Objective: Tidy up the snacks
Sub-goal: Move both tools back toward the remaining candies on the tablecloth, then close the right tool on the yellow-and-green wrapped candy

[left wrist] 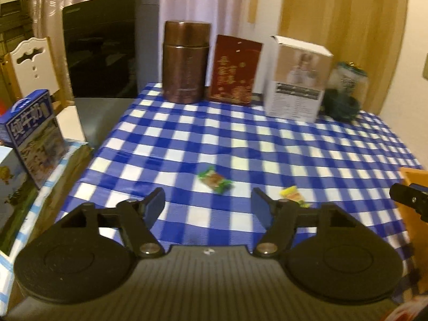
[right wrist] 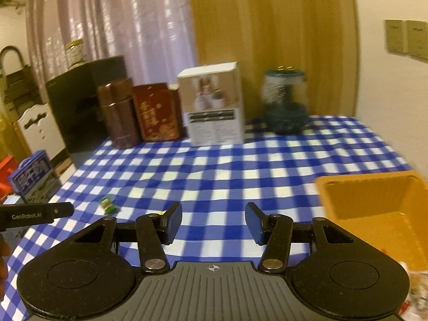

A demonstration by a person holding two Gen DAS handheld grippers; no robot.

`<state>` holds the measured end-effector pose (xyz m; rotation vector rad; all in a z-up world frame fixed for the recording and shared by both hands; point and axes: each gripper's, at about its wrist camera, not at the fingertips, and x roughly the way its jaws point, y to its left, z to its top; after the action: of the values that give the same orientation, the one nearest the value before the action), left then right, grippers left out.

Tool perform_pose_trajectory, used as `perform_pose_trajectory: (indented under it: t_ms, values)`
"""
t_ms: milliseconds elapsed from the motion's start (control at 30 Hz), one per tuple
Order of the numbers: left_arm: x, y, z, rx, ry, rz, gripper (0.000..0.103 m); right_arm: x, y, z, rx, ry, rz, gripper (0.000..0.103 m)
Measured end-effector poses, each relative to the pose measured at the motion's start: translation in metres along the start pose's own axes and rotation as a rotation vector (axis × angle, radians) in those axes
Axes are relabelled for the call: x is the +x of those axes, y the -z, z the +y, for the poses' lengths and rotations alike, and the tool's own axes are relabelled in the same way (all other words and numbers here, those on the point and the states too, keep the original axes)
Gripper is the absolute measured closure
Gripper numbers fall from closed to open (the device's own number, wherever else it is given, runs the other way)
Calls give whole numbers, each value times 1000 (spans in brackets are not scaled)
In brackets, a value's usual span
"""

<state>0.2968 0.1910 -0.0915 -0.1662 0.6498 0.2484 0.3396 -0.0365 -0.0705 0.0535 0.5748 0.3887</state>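
Two small wrapped snacks lie on the checked tablecloth [left wrist: 240,139], near the front edge of the table. The green snack [left wrist: 214,180] is more to the left edge, and the yellow snack [left wrist: 293,193] lies just beside it on the right, partly hidden behind one finger of the left gripper [left wrist: 208,203]. Its jaws stand wide and hold nothing; only cloth shows between them. The right gripper [right wrist: 213,222] hangs over the cloth with its jaws narrower, also with nothing between them. Just right of it, at the front right corner, stands an orange bin [right wrist: 374,200]. Along the back edge, well apart from the snacks, stand a brown canister [left wrist: 186,62], a red packet [left wrist: 234,71], a white box [left wrist: 298,80] and a glass jar [left wrist: 345,91]. Beyond the left edge stands a blue carton [left wrist: 33,133].
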Motion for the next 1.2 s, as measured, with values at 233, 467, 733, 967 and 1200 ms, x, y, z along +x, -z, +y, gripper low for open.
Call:
perform_pose_trajectory:
  t_ms: [233,467,733,967,1200]
  values:
    - [12,0,5,32,-43,-8,19,46,5,14,-33,-80,69,50]
    - [31,-3,18,-37,-57,11,17,76,7,26,-78,-142,100,50]
    - [47,0,24,-58,-77,41,17,117,13,38,-116,-189,149,51]
    - [57,-1,22,-38,-81,37,17,136,21,42,-149,-175,175,61]
    - [66,1,20,-41,-46,31,17,142,26,45,-177,-158,187,74]
